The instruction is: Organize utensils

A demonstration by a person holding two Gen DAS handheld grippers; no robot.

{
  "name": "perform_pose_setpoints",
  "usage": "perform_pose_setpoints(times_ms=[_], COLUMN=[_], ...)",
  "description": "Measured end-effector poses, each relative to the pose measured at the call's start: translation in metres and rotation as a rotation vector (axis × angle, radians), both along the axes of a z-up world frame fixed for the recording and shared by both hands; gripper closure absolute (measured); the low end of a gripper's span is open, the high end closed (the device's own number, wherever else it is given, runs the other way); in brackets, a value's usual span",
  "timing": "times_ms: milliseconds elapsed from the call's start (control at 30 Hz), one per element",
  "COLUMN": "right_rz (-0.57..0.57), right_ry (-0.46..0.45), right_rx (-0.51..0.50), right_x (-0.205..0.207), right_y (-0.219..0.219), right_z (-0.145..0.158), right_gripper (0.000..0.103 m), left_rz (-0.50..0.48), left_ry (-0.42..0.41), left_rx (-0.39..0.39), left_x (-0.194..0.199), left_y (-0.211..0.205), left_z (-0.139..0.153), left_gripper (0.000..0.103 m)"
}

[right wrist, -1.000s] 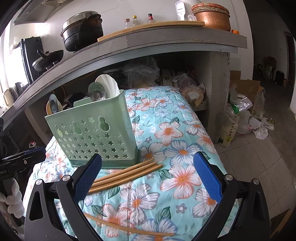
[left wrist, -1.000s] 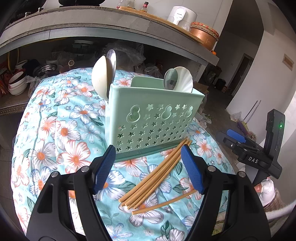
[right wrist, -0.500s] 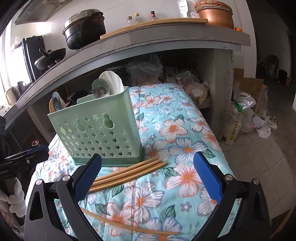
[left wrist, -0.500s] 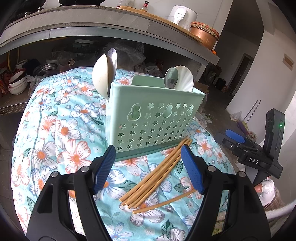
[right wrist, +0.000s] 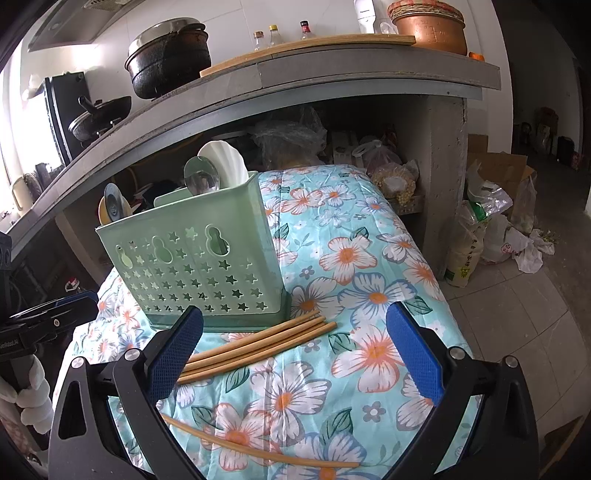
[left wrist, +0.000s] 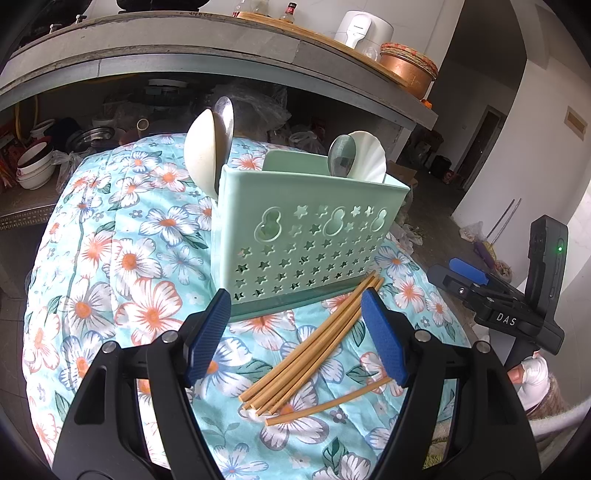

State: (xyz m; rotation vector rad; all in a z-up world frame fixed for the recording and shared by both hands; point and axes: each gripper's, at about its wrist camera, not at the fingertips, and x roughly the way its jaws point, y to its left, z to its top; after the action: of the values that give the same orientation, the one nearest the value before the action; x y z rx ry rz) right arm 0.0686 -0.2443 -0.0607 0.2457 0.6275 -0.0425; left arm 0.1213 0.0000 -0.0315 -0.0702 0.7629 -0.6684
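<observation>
A mint green perforated utensil basket (left wrist: 306, 236) stands on a floral cloth (left wrist: 122, 258); it also shows in the right wrist view (right wrist: 199, 258). White and metal spoons (left wrist: 349, 158) stand in it. A bundle of bamboo chopsticks (left wrist: 314, 343) lies in front of the basket, with one loose chopstick (left wrist: 328, 400) nearer. In the right wrist view the bundle (right wrist: 258, 345) and the loose chopstick (right wrist: 258, 448) show too. My left gripper (left wrist: 295, 339) is open above the bundle. My right gripper (right wrist: 295, 350) is open and empty.
A concrete counter (right wrist: 332, 77) overhangs behind, with pots, bottles and a copper bowl (right wrist: 428, 27) on it. Bowls (left wrist: 35, 168) and bags sit under it. Sacks and a cardboard box (right wrist: 495, 206) stand on the tiled floor to the right.
The right gripper has moved a little closer to the basket and chopsticks. The left gripper has hardly moved. Both stay open.
</observation>
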Motion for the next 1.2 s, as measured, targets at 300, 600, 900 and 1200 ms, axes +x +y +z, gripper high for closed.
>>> perform_pose_setpoints(times_ms=[300, 600, 900, 1200], right_rz=[-0.004, -0.076, 0.076, 0.111], right_ry=[0.006, 0.023, 0.167, 0.488], right_rx=[0.006, 0.106, 0.489, 0.730], right_x=[0.001, -0.010, -0.023, -0.033], right_y=[-0.001, -0.045, -0.073, -0.026], right_z=[-0.001, -0.001, -0.032, -0.080], right_gripper=[0.006, 0.006, 0.006, 0.024], left_rz=[0.000, -0.038, -0.136, -0.204], left_ry=[0.002, 0.002, -0.004, 0.031], left_rx=[0.001, 0.039, 0.102, 0.085], left_x=[0.000, -0.008, -0.025, -0.012], left_y=[0.000, -0.006, -0.024, -0.040], left_z=[0.000, -0.012, -0.034, -0.057], left_gripper=[0.034, 0.034, 0.034, 0.039])
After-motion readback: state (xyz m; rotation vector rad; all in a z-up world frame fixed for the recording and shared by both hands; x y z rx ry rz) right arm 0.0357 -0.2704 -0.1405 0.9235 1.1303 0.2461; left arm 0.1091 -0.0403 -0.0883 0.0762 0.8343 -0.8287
